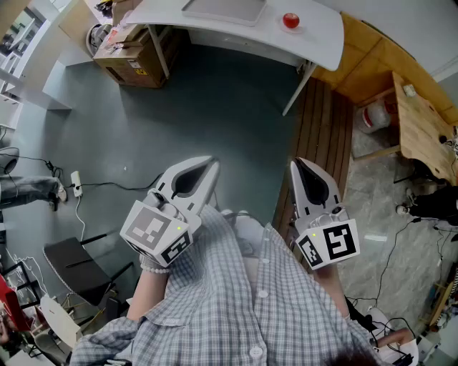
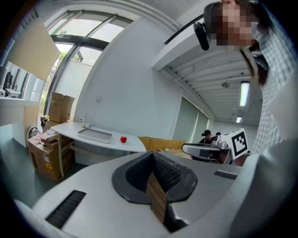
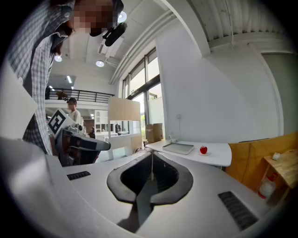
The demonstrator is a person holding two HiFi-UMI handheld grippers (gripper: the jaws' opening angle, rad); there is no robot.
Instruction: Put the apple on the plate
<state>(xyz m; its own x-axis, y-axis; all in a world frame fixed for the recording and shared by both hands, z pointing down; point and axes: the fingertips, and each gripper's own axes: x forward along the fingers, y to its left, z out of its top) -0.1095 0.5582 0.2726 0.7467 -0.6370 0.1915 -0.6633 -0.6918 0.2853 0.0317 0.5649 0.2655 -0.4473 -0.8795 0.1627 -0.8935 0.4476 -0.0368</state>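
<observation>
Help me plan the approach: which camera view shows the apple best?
The head view: the apple appears largest there, seen from above on the white table, with nothing blocking it. Both gripper views show the apple only as a small, distant red dot on that table.

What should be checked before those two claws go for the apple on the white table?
1. Apple in plain sight on the white table: ok.
2. Left gripper empty, jaws shut: ok.
3. Right gripper empty, jaws shut: ok.
4. Jaws opened for a grasp: not ok.
5. Grippers near the apple: not ok, both are held well short of the table.
6. Plate located: cannot tell; only a flat tray shows clearly near the apple.
</observation>
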